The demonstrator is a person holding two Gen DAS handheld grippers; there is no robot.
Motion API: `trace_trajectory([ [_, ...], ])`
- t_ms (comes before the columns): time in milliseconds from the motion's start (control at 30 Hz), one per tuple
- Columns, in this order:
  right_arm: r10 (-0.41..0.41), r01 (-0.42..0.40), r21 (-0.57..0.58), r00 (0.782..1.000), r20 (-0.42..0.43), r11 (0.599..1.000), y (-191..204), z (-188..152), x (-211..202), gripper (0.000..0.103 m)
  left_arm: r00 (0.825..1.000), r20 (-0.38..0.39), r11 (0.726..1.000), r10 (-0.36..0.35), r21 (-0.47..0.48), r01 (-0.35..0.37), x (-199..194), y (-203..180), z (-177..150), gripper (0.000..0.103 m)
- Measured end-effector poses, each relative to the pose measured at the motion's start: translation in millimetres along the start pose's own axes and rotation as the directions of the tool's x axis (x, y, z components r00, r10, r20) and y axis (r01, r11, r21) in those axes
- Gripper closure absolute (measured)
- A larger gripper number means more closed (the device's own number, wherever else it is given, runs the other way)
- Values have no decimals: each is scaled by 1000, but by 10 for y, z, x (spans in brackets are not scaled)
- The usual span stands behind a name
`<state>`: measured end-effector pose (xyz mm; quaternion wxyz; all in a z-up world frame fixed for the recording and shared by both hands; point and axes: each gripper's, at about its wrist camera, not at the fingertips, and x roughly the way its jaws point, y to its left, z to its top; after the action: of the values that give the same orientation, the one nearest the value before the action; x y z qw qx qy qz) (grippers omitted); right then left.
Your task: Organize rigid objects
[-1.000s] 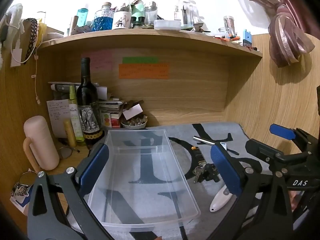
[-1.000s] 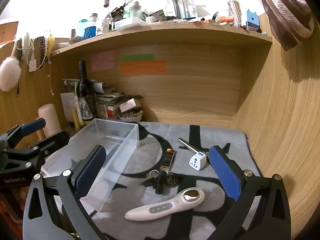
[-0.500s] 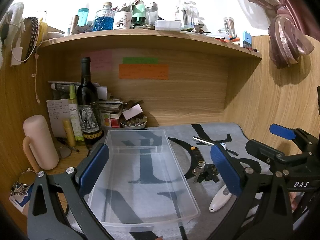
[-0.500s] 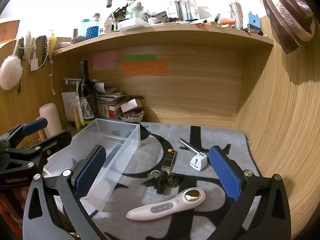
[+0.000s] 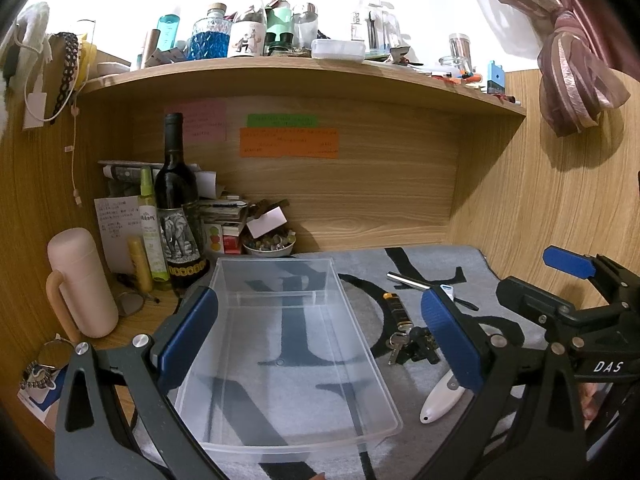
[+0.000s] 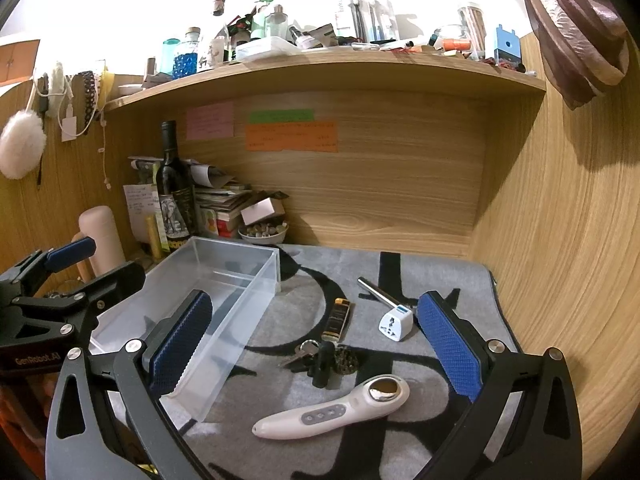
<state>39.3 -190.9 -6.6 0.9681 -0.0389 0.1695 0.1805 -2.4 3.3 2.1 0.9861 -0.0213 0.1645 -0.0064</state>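
Beside clear bin [image 6: 224, 280], white adapter [image 6: 396, 322] only in right view; both grippers' fingers spread, empty

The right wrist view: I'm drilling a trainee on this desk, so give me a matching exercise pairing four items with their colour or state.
Items:
1. clear plastic bin
2. travel plug adapter
3. handheld massager
4. lighter

Descriptions:
A. black with gold ends
B. white with a shiny metal head
C. transparent, nothing in it
D. white with a blue edge

Pairs: 1-C, 2-D, 3-B, 4-A
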Motion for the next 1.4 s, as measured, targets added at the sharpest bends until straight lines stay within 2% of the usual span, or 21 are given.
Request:
trace_trajectory([
  [1167, 0, 0, 1, 1000, -1, 1000, -11, 6, -6, 0, 1000, 5, 1000, 3, 5, -3, 13, -32, -13, 0],
  [1400, 2, -2, 0, 1000, -1, 1000, -12, 3, 3, 0, 1000, 12, 1000, -16, 4, 16, 13, -55, -21, 0],
])
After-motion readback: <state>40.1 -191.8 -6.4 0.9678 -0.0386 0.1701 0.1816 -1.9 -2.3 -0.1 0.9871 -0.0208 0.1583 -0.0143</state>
